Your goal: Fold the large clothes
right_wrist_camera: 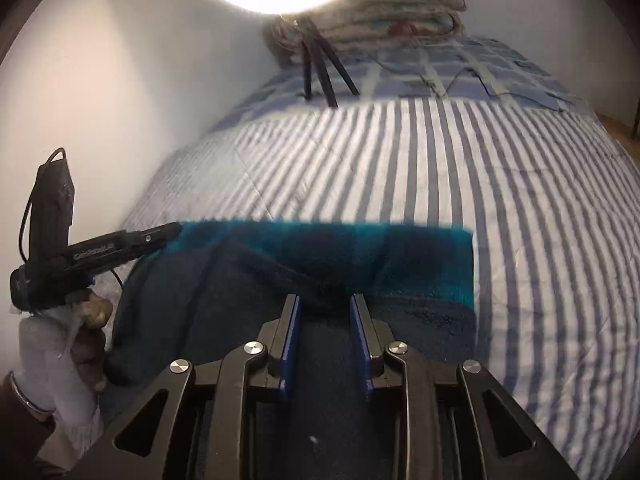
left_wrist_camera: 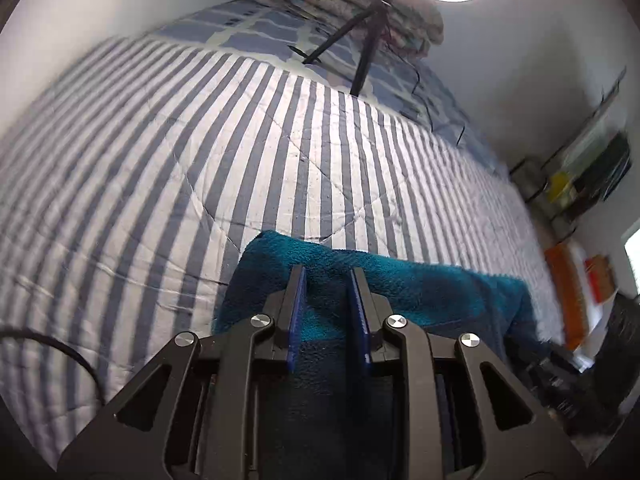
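Nearest the lens in both wrist views, dark navy cloth fills the gap between the blue pads. It belongs to a teal-and-navy fleece garment (right_wrist_camera: 320, 264) lying on the striped bed (right_wrist_camera: 460, 168).

Left to right in the right wrist view: at 9 o'clock the left hand-held gripper (right_wrist_camera: 174, 232), held in a gloved hand (right_wrist_camera: 76, 332), reaches to the garment's far left corner, its tips meeting the teal edge. Whether it pinches that edge I cannot tell; in its own view the left pads stand narrowly apart with fleece bunched between them. At 6 o'clock the right hand-held gripper (right_wrist_camera: 325, 300) has its jaws narrowly apart over a raised navy ridge, and I cannot tell if they clamp it.

By my reading the fold is under way, not finished: the far teal edge runs straight from 9 to 3 o'clock with a crisp right corner, suggesting one fold laid, while the near navy layer is rumpled and diagonal. Smoothing and further halving seem left.

The fleece looks thick, plush and limp.
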A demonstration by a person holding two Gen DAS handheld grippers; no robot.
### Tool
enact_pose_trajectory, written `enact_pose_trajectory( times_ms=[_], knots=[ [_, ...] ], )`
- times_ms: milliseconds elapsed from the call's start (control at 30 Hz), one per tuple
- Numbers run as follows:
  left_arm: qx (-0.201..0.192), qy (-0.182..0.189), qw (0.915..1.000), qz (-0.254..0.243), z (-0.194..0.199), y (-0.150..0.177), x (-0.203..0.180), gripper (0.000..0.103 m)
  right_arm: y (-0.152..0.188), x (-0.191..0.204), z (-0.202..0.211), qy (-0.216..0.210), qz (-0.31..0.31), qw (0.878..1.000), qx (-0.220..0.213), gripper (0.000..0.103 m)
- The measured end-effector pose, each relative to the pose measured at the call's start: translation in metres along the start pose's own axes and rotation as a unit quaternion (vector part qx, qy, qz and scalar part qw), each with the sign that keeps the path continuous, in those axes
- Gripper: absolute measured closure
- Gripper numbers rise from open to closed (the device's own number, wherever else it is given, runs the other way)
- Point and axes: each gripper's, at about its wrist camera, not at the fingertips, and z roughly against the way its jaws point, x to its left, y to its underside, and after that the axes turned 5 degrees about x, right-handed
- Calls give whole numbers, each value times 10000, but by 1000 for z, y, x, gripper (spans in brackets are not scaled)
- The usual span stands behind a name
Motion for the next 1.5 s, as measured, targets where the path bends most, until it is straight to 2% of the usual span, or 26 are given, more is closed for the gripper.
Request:
enact_pose_trajectory(
  times_ms=[67, 100, 167, 267, 400, 533, 667, 700, 800, 933, 967, 1000, 1033, 1067, 1100, 1133, 1167, 1200, 1233, 1333, 1367, 1500],
  knots=[
    [87, -23, 9999, -70, 6, -2, -3, 78, -12, 3, 3, -25, -1, 9999, 155, 79],
    [110, -48, 9999, -122, 11, -3, -5, 78, -18, -2, 13, -226, -136, 9995, 190, 79],
    [67, -71, 9993, -359, 35, -4, -14, 78, -20, -16, 36, -495, -384, 9980, -3, 79],
    [-29, 144, 9976, -680, 73, 8, -21, 78, -6, -26, 77, -634, -409, 9969, -220, 75],
    [195, 593, 9938, -915, 104, 45, -28, 78, 23, -21, 97, -598, -54, 9982, -15, 76],
    [517, 741, 9884, -1221, 106, 75, -39, 78, 46, -16, 93, -597, 21, 9981, 143, 77],
    [1007, 579, 9856, -1232, 81, 99, -35, 78, 63, -12, 64, -272, 214, 9976, 596, 79],
    [1158, 431, 9830, -1356, 71, 107, -33, 78, 72, -11, 55, -139, 322, 9967, 739, 79],
    [1048, 389, 9805, -1616, 73, 118, -34, 78, 83, -12, 52, -98, 382, 9960, 800, 79],
    [1103, 551, 9803, -1543, 92, 111, -33, 77, 79, -17, 68, -189, 430, 9956, 807, 79],
    [1043, 645, 9811, -1497, 101, 108, -31, 74, 78, -19, 75, -218, 485, 9961, 703, 77],
    [960, 725, 9823, -1435, 110, 103, -27, 61, 77, -21, 83, -240, 511, 9968, 573, 71],
    [863, 785, 9840, -1348, 118, 98, -22, 42, 77, -23, 87, -263, 511, 9973, 466, 59],
    [729, 849, 9866, -1186, 126, 89, -16, 34, 76, -28, 98, -335, 474, 9981, 183, 51],
    [572, 992, 9889, -952, 135, 79, -8, 26, 75, -33, 103, -341, 421, 9985, -56, 34],
    [520, 1082, 9895, -810, 137, 74, -3, 25, 75, -36, 107, -329, 381, 9985, -203, 21],
    [493, 1205, 9898, -573, 139, 65, 6, 25, 73, -42, 110, -352, 313, 9982, -381, 16],
    [498, 1260, 9901, -373, 139, 57, 14, 25, 71, -47, 111, -387, 258, 9980, -431, 7],
    [514, 1320, 9899, -25, 136, 49, 28, 25, 69, -51, 110, -408, 191, 9980, -449, 2],
    [654, 1636, 9819, 702, 121, 37, 59, 25, 67, -63, 103, -526, -32, 9978, -401, 2],
    [772, 1759, 9768, 948, 112, 36, 69, 25, 67, -67, 98, -604, -107, 9976, -327, 2],
    [1086, 2012, 9638, 1372, 84, 33, 87, 25, 67, -87, 73, -961, -617, 9935, -26, 2]
  ],
)
